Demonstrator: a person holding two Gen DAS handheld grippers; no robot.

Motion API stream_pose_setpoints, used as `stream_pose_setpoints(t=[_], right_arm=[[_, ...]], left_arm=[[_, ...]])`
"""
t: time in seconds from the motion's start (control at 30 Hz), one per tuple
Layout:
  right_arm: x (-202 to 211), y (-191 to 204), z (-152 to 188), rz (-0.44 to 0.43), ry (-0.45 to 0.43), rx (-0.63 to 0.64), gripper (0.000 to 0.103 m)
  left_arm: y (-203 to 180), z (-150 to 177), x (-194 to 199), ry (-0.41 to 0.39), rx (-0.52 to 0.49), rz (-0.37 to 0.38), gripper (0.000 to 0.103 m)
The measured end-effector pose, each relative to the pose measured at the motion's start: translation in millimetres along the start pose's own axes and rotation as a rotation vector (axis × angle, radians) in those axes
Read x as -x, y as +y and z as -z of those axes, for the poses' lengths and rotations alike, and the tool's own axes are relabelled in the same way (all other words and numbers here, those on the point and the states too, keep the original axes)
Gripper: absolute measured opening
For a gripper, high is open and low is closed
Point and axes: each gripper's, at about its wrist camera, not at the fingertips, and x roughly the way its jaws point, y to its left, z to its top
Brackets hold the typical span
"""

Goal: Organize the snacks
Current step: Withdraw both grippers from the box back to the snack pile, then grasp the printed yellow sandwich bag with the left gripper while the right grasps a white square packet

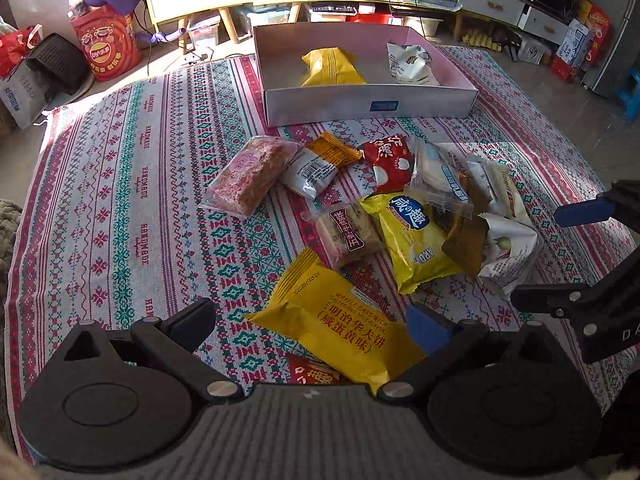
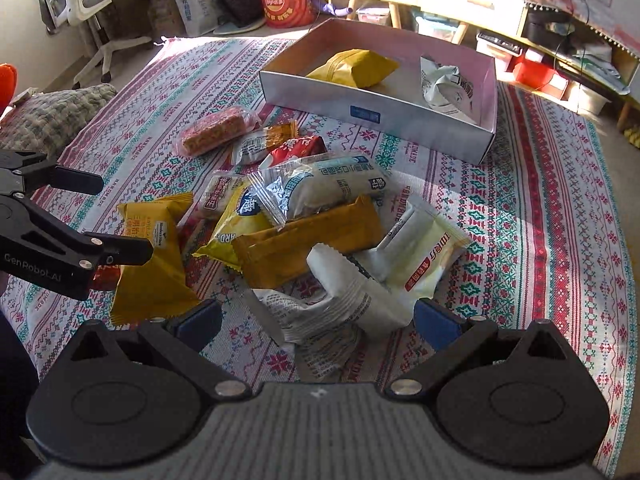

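Several snack packets lie in a loose pile on a patterned cloth. A white box (image 1: 372,100) at the back holds a yellow packet (image 1: 332,66) and a white packet (image 1: 412,64). My left gripper (image 1: 316,320) is open, its jaws either side of a yellow waffle packet (image 1: 340,328). My right gripper (image 2: 318,320) is open, its jaws either side of a crumpled white packet (image 2: 340,300). The box also shows in the right wrist view (image 2: 376,116), with a brown packet (image 2: 308,240) and a blue-white packet (image 2: 332,184) in the pile.
A pink bar (image 1: 250,174) lies left of the pile. A knitted cushion (image 2: 52,116) sits at the cloth's left edge. Cabinets, bags and an office chair (image 2: 92,4) stand beyond the cloth. The other gripper shows at each view's side: the right one (image 1: 576,256), the left one (image 2: 116,216).
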Motion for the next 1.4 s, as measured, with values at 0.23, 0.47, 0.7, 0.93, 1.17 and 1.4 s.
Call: stream_pose_setpoints(t=[0.23, 0.47, 0.7, 0.93, 1.17, 1.4], right_arm=[[-11, 8, 7, -0.003, 0.057, 0.008, 0.102], [-18, 3, 4, -0.008, 0.077, -0.05, 0.102], [-14, -14, -3, -0.028, 0.059, -0.172, 0.098], [-14, -30, -3, -0.037, 0.064, -0.293, 0.081], [-15, -27, -3, -0.062, 0.087, -0.309, 0.069], [-24, -21, -2, -0.082, 0.124, -0.294, 0.056]], left_arm=[[2, 3, -11, 0.064, 0.085, 0.053, 0.103], [1, 3, -19, 0.068, 0.135, 0.052, 0.102], [-1, 0, -20, 0.052, 0.138, 0.057, 0.086], [-8, -3, -16, 0.008, 0.075, 0.058, 0.075], [-9, -3, -15, 0.018, 0.05, 0.048, 0.073], [-5, 4, -24, 0.096, 0.11, 0.082, 0.073]])
